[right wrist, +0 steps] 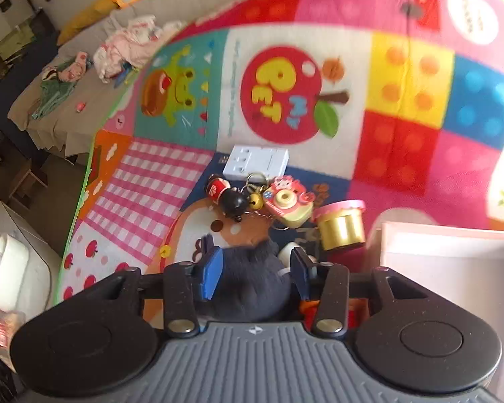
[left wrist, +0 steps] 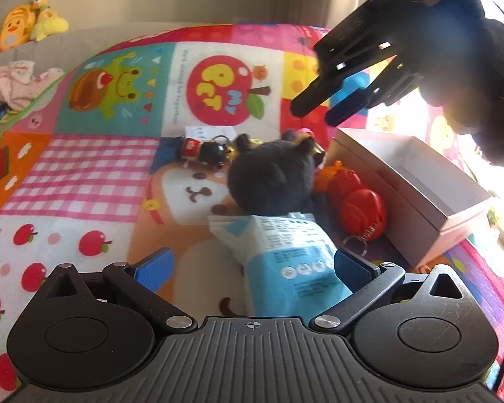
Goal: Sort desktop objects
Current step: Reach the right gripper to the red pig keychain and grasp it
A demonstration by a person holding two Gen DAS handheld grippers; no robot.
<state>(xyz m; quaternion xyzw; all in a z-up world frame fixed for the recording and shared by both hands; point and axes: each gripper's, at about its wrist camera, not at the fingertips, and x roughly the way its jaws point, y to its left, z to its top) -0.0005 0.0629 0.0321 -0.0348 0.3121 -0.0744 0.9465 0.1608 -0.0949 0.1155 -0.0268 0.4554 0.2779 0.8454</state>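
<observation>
Black right gripper raised, angled down, seemingly empty; left gripper low, fingers wide.

We are looking at a bright patchwork play mat spreading across most of the frame, printed with an apple, a frog and pink checks. Lying on it at centre are a white socket adapter, a black doll keychain, a pink toy camera, a gold jar with a pink lid and a dark plush toy. A blue-and-white packet and a red toy are sitting lower, beside a white open box at right.
</observation>
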